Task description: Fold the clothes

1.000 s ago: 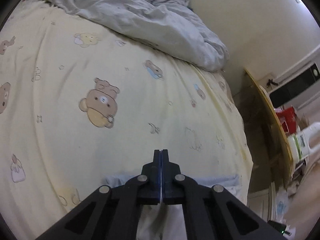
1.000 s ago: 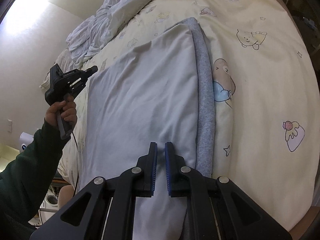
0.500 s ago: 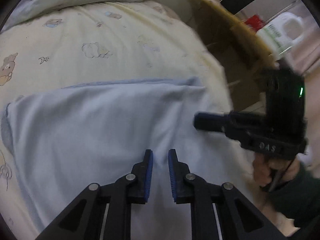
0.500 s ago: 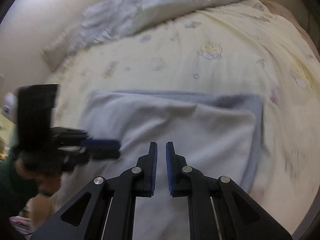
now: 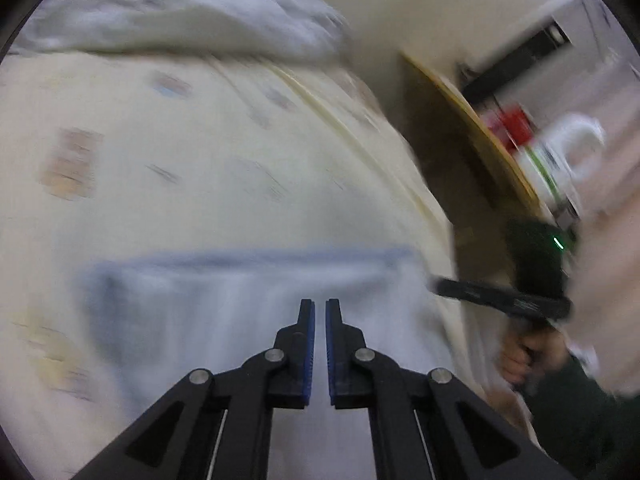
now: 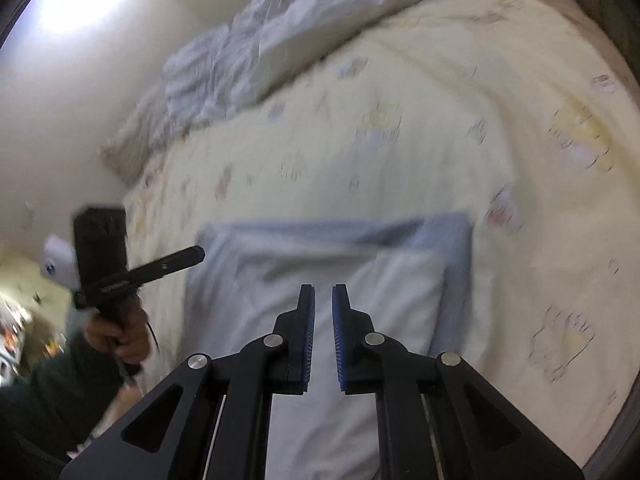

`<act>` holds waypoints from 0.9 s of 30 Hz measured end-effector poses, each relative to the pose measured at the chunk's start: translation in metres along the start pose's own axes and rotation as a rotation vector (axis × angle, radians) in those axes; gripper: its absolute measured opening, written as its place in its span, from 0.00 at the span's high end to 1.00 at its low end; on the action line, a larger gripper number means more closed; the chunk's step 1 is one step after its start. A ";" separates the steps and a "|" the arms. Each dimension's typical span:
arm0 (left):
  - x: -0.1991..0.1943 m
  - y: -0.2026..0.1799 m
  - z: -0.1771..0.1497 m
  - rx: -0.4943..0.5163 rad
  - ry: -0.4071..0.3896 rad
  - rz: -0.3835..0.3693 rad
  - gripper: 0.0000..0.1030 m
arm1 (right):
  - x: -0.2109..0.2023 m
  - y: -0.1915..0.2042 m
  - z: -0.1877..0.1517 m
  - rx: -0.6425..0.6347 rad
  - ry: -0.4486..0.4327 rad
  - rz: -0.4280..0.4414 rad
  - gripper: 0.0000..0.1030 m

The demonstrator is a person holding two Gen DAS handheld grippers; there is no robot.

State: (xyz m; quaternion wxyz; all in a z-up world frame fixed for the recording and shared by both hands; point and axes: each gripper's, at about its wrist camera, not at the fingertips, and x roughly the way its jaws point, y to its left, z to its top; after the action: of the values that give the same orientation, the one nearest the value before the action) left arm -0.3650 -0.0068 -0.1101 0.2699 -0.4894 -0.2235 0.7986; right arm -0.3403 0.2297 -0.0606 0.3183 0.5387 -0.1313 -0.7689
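A pale blue-grey garment (image 5: 240,304) lies folded flat on the yellow bear-print bed sheet (image 5: 200,168); it also shows in the right wrist view (image 6: 320,264). My left gripper (image 5: 320,308) hovers over its near part, jaws a narrow gap apart with nothing between them. My right gripper (image 6: 323,296) hangs above the same garment, also slightly open and empty. Each gripper shows in the other's view, held by a hand: the right gripper (image 5: 500,300) at the garment's right side, the left gripper (image 6: 160,266) at its left side. Both views are motion-blurred.
A crumpled grey duvet (image 6: 280,40) is heaped at the far end of the bed. A wooden table edge (image 5: 480,140) with a white jug (image 5: 576,152) and a red item stands right of the bed. A green sleeve (image 6: 52,392) shows at lower left.
The left gripper, shut one second ago at the garment's edge, has opened, then narrowed. Both cameras have swung round, and the folded garment now lies crosswise ahead of both grippers.
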 end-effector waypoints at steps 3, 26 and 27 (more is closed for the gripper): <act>0.050 -0.022 0.002 0.068 0.088 0.070 0.97 | 0.029 -0.002 -0.003 -0.049 0.025 -0.184 0.97; 0.020 0.003 0.000 0.028 -0.121 0.423 0.98 | 0.036 0.041 -0.031 -0.252 -0.014 -0.496 0.97; 0.017 0.010 0.002 0.009 -0.136 0.450 0.98 | 0.028 0.029 -0.027 -0.205 -0.028 -0.503 0.99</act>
State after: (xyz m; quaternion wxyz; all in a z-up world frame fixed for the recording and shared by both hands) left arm -0.3751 -0.0032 -0.1265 0.0712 -0.4706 -0.1231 0.8708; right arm -0.3119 0.1937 -0.0758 0.1682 0.5087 0.0809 -0.8405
